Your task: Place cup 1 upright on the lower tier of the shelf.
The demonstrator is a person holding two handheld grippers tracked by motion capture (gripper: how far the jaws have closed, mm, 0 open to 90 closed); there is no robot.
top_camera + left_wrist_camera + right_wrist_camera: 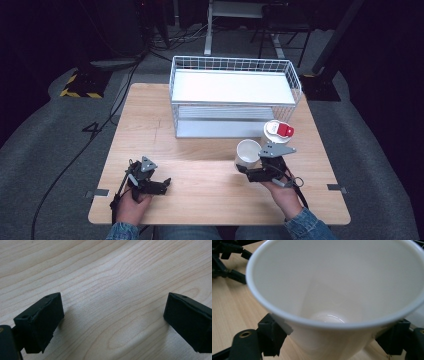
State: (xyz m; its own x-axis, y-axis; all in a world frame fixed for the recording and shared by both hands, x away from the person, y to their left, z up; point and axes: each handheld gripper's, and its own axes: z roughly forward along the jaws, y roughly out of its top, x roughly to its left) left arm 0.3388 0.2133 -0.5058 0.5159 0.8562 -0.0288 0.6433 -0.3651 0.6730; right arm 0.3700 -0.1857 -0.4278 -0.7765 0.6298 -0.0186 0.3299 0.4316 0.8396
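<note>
**Right gripper has the cup: keep the squeeze light and the rim level**

Right gripper (248,171) is closed on the white cup (248,153), one jaw on each side of the lower wall, as the right gripper view shows with the black pads pressed against the cup (337,290) below its rim. The cup looks empty; you can see down to its bottom. On the high view it sits at about 4 o'clock on the table (200,175), near the front right, with its mouth tipped slightly towards you.

Hold it with no more pressure than you need. A thin-walled cup like this will probably buckle if you clamp harder, and a grip this low lets the top swing, so move slowly and keep the mouth up.

Just beyond the cup, at about 2 o'clock from it, stands a white bottle (276,133) with a red cap, close enough to be knocked. Lift the cup straight up before carrying it anywhere, and swing it away from the bottle.

Farther back, at 12 o'clock, is the white wire rack (235,95) with its two shelves. If the cup is bound there, clear the wire rim before you lower it.

Your left gripper (150,184) rests at 8 o'clock, jaws spread wide over bare wood with nothing between them. Leave it parked, well apart from the cup.
</note>
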